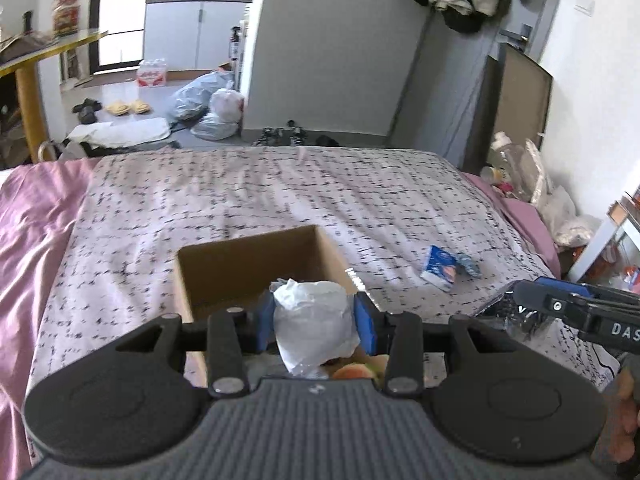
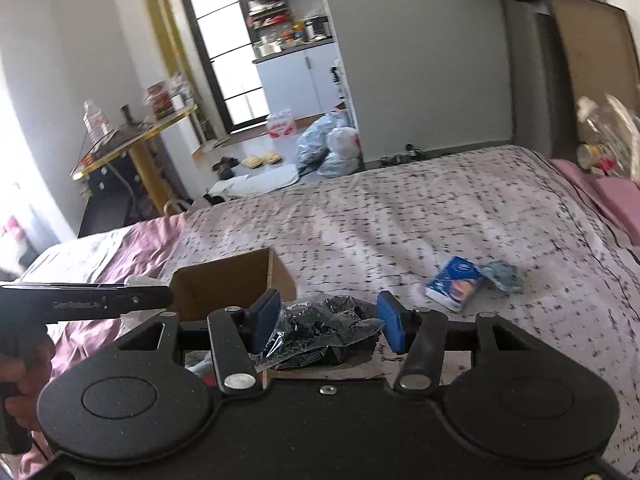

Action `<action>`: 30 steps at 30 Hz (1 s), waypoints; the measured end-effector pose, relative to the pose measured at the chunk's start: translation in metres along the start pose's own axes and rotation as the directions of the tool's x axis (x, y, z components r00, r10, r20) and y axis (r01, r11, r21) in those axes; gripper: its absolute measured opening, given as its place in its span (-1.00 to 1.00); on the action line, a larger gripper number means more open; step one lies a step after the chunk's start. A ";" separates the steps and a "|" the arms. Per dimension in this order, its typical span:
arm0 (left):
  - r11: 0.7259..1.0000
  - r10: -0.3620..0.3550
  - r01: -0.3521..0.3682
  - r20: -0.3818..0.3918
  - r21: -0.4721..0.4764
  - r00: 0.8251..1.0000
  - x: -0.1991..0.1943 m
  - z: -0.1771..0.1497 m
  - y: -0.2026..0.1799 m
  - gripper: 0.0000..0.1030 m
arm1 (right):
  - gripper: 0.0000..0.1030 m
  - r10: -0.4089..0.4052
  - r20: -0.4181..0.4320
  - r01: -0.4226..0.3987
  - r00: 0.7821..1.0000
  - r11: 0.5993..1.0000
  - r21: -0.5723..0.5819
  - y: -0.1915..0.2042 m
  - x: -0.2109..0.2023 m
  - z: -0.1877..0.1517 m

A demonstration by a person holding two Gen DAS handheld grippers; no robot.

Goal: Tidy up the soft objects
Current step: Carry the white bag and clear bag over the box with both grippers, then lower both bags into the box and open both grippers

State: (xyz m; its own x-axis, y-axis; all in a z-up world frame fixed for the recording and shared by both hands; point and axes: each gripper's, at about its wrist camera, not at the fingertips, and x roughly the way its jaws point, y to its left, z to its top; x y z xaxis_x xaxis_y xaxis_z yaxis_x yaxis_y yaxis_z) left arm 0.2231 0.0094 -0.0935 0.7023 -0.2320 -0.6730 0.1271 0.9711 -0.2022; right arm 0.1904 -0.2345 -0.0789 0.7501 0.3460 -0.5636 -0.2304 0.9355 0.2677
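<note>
The left claw (image 1: pixel 314 320) grips a crumpled white plastic bag (image 1: pixel 312 320) over the open brown cardboard box (image 1: pixel 224 264) on the bed; the right claw (image 2: pixel 328 320) holds a crinkled clear-and-black plastic packet (image 2: pixel 320 328)

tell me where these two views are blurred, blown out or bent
Left wrist view: the patterned bedspread is motion-smeared, the door frame at right bows with the fisheye, and the white plastic bag in the left claw stays sharp. Right wrist view: daylight blows out the left edge, the blue tissue pack is soft, and the black crinkled plastic bag glints.
</note>
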 end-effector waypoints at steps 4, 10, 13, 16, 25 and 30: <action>0.999 -0.001 0.001 0.008 -0.044 1.000 0.002 -0.003 0.019 -0.20 | 0.02 0.017 -0.010 -0.018 1.000 0.999 -0.036 0.015 0.007 0.004; 0.998 0.006 -0.003 0.037 -0.068 0.999 0.009 -0.006 0.033 -0.16 | 0.02 0.054 -0.020 -0.056 0.998 0.993 -0.102 0.037 0.015 0.008; 0.999 0.034 -0.033 0.051 -0.030 0.998 0.015 -0.006 0.031 -0.02 | 0.02 0.068 -0.034 -0.071 0.997 0.990 -0.119 0.044 0.019 0.007; 0.998 0.027 -0.025 0.049 -0.052 0.998 0.019 -0.009 0.035 0.21 | 0.02 0.070 -0.043 -0.076 0.997 0.987 -0.141 0.050 0.021 0.006; 0.994 0.050 -0.043 0.072 -0.105 0.996 0.011 -0.024 0.048 0.28 | 0.02 0.075 -0.072 -0.086 0.995 0.981 -0.176 0.064 0.039 0.003; 0.991 0.071 -0.062 0.078 -0.118 0.994 0.001 -0.028 0.054 0.37 | 0.03 0.098 -0.063 -0.109 0.993 0.974 -0.196 0.082 0.046 0.012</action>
State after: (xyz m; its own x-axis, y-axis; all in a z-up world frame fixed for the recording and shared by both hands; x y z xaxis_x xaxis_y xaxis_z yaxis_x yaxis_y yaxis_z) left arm 0.2114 0.0599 -0.1248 0.7620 -0.1574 -0.6281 0.0001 0.9700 -0.2429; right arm 0.2133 -0.1433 -0.0733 0.6833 0.4402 -0.5825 -0.4281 0.8878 0.1689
